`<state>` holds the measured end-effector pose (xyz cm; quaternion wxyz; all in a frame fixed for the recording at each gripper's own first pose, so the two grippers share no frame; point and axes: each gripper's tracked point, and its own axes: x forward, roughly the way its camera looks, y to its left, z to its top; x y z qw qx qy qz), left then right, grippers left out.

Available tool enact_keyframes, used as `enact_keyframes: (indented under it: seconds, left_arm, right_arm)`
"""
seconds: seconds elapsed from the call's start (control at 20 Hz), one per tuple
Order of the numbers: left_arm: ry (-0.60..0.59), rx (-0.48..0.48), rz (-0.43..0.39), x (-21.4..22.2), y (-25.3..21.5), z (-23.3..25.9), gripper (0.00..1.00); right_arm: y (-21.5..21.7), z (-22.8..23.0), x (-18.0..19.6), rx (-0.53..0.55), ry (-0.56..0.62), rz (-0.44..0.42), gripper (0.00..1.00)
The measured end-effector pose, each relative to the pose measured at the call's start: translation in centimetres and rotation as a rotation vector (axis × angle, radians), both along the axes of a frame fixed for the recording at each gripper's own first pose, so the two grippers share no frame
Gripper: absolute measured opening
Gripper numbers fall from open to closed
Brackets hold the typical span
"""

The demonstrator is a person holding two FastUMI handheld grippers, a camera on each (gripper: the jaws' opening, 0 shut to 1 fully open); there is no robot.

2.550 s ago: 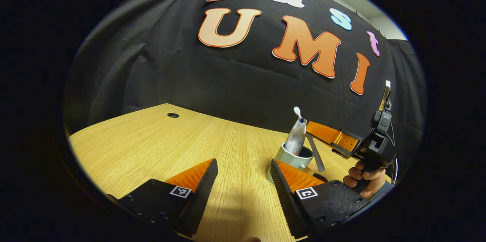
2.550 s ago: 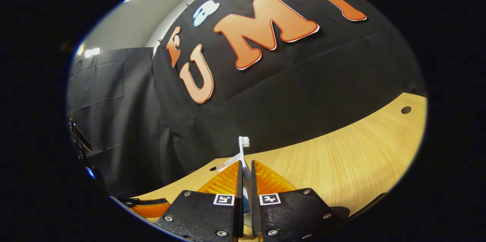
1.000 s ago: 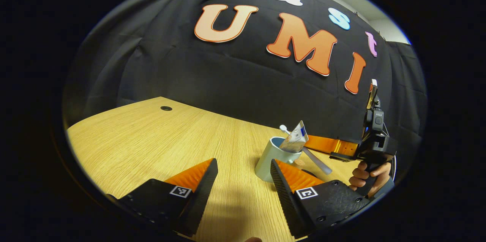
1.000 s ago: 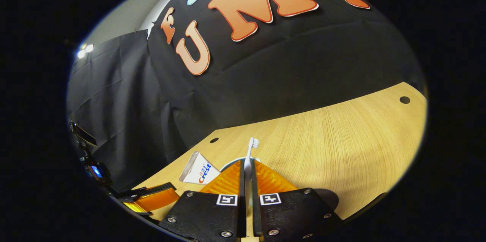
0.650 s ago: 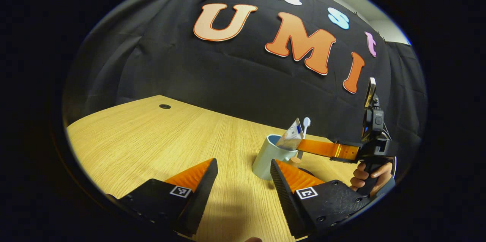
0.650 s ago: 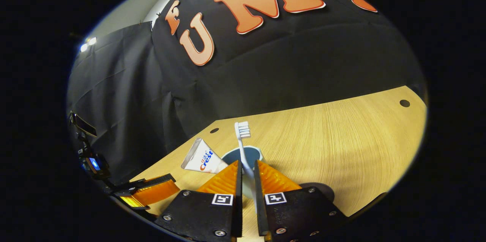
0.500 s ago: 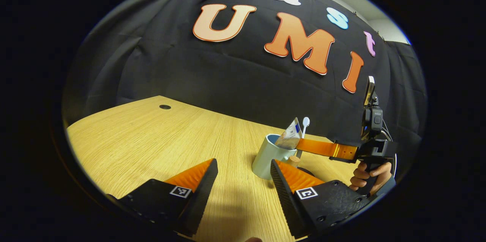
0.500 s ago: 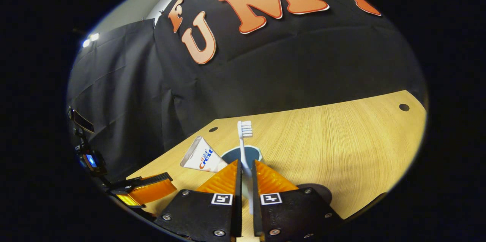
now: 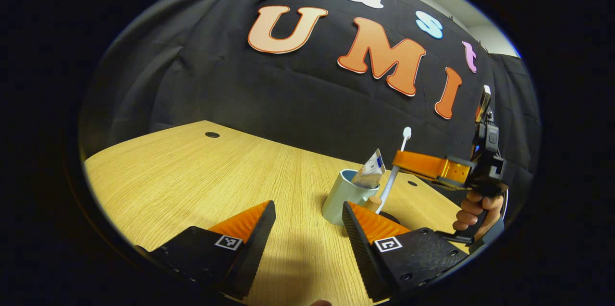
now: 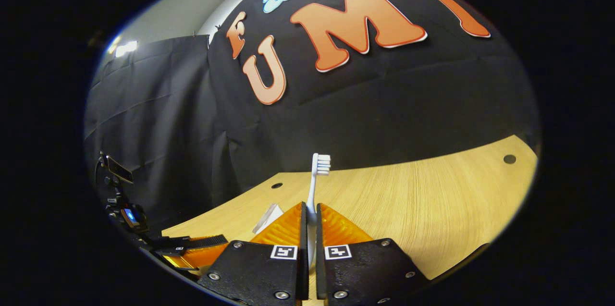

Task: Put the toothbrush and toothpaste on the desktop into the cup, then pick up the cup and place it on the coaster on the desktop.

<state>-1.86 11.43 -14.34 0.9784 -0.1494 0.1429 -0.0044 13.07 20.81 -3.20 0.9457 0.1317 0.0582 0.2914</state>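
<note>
Right gripper (image 10: 311, 210) — fingers clenched on the toothbrush (image 10: 317, 171), held upright, bristles up, beside the cup (image 9: 342, 195). Cup — pale, standing on the tabletop (image 9: 192, 176), toothpaste (image 9: 369, 174) leaning inside. Left gripper (image 9: 307, 222) — fingers spread wide, grasping nothing, near the cup.

A light wooden desktop (image 9: 192, 171) with round cable holes (image 9: 212, 134) stands before black cloth wall (image 9: 269, 94).

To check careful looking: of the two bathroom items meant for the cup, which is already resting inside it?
The toothpaste: it leans in the cup, free of any grip. The toothbrush is clamped upright in the right gripper.
</note>
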Motion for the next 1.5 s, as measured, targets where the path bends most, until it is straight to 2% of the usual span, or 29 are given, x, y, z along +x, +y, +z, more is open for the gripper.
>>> enact_keyframes:
  seconds: [0.4,0.7,0.85,1.2,1.4,1.45,1.5]
  left_arm:
    - [-0.003,0.022,0.024,-0.1,1.3,0.0,0.84]
    - [0.021,0.022,0.027,0.5,0.5,-0.4,0.85]
    - [0.034,0.039,-0.002,1.1,-1.3,-0.3,0.84]
    - [0.059,0.172,-0.088,3.8,-6.1,1.0,0.84]
    - [0.095,0.207,-0.127,4.8,-7.8,2.0,0.84]
    - [0.117,0.218,-0.133,5.2,-8.0,2.1,0.84]
    - [0.143,0.235,-0.144,5.4,-8.4,2.0,0.84]
  right_arm:
    - [0.2,5.1,2.6,0.051,-0.122,-0.046,0.06]
    - [1.5,2.2,4.0,-0.036,-0.135,-0.068,0.07]
    - [1.7,1.0,4.1,-0.065,-0.143,-0.084,0.07]
    - [2.5,-2.6,1.5,-0.214,-0.091,0.001,0.13]
    - [0.0,-1.8,-0.1,-0.237,-0.099,-0.011,0.36]
    - [-0.9,-1.4,-0.4,-0.239,-0.106,-0.021,0.49]
    - [-1.8,-0.7,-0.8,-0.237,-0.119,-0.034,0.54]
